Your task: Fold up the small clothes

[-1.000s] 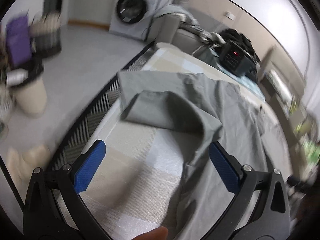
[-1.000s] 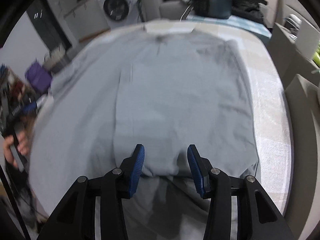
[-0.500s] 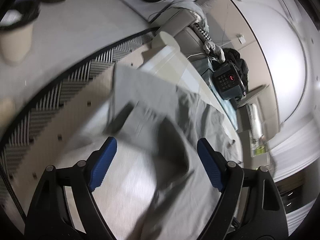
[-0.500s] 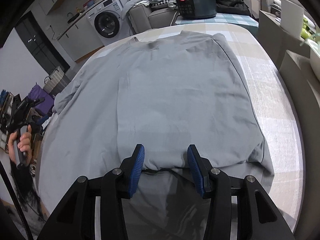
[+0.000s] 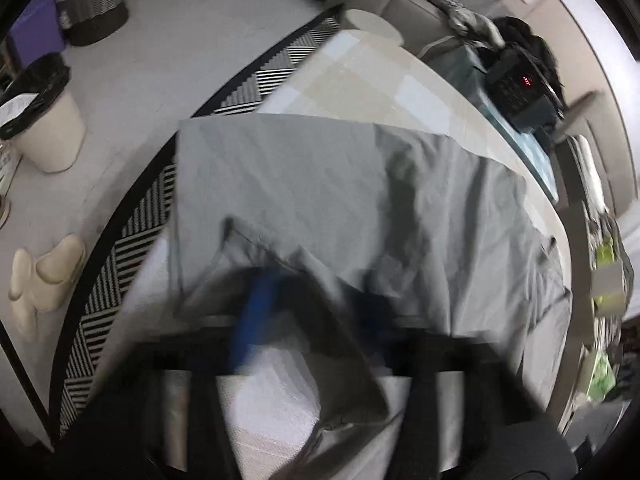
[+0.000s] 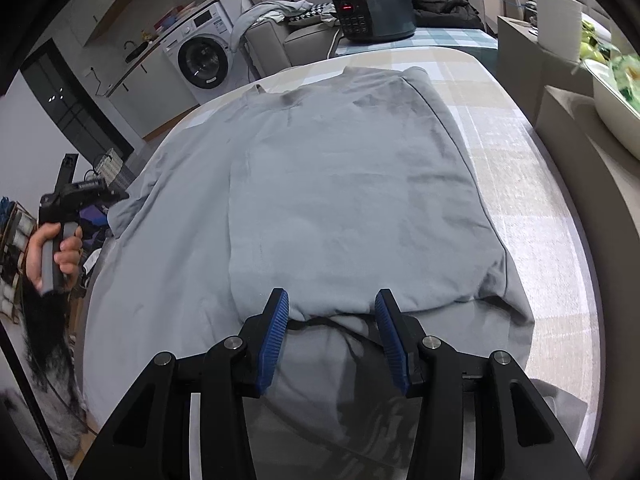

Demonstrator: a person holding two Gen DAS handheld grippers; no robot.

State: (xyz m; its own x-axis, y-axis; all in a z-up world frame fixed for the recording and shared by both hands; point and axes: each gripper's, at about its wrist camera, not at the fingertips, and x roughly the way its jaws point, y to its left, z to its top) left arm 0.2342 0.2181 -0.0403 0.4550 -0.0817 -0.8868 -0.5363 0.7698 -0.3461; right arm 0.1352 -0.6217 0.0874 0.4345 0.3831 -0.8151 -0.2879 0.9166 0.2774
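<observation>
Left wrist view, at the table's left edge: left gripper (image 5: pixel 316 316) badly blurred. Jaws wide apart a second ago, now closed. Sleeve (image 5: pixel 260 260) of grey shirt (image 5: pixel 320 184) draped across the pads and judged pinched between them. Marks the start of the sleeve fold: cloth secured, ready for carrying inward over the body. Beyond the jaws, shirt spread across the table (image 5: pixel 372 80). Off the table's left edge, striped rug (image 5: pixel 132 216), slippers (image 5: pixel 40 276) and lined bin (image 5: pixel 44 128) on the floor.

Right wrist view, at the table's near edge: right gripper (image 6: pixel 332 320) part open, as before. Pads either side of the doubled-up hem, not seen pressing. Right portion of shirt already folded over the body; left portion not yet.

Shown in this view only:
- hand (image 6: pixel 52 256) on the left gripper's handle, off the table's left edge
- fold line down the shirt
- black appliance (image 6: pixel 376 12) and washing machine (image 6: pixel 204 60) past the table's far end

Shown in left wrist view only: sleeve hem at the jaws, and the floor items.
</observation>
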